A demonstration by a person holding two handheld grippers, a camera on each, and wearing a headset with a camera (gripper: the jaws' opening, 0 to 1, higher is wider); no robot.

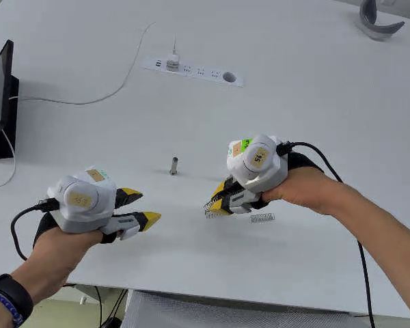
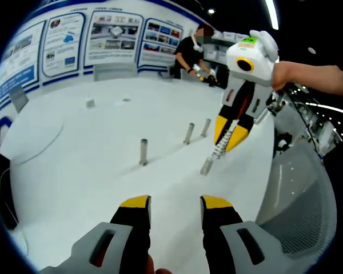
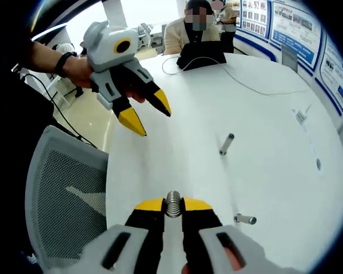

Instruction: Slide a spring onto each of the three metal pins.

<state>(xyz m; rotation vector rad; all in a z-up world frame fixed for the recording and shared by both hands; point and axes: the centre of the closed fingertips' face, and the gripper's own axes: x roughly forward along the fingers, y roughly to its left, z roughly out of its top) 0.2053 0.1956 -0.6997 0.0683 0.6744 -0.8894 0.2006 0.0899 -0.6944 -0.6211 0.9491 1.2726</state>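
Note:
A short metal pin stands upright on the white table, and the same pin rises ahead of my right gripper. My right gripper is shut on a small spring, which sticks out past its yellow tips just above the table. Another spring lies flat by that hand. My left gripper hovers open with nothing between its jaws, left of the pin. In the left gripper view two more slim grey pieces lie beyond it; I cannot tell whether they are pins or springs.
A white power strip with a cable lies at the back. A dark monitor stands at the left edge, and a grey curved object lies at the far right. A mesh chair sits below the table's near edge. A seated person is beyond.

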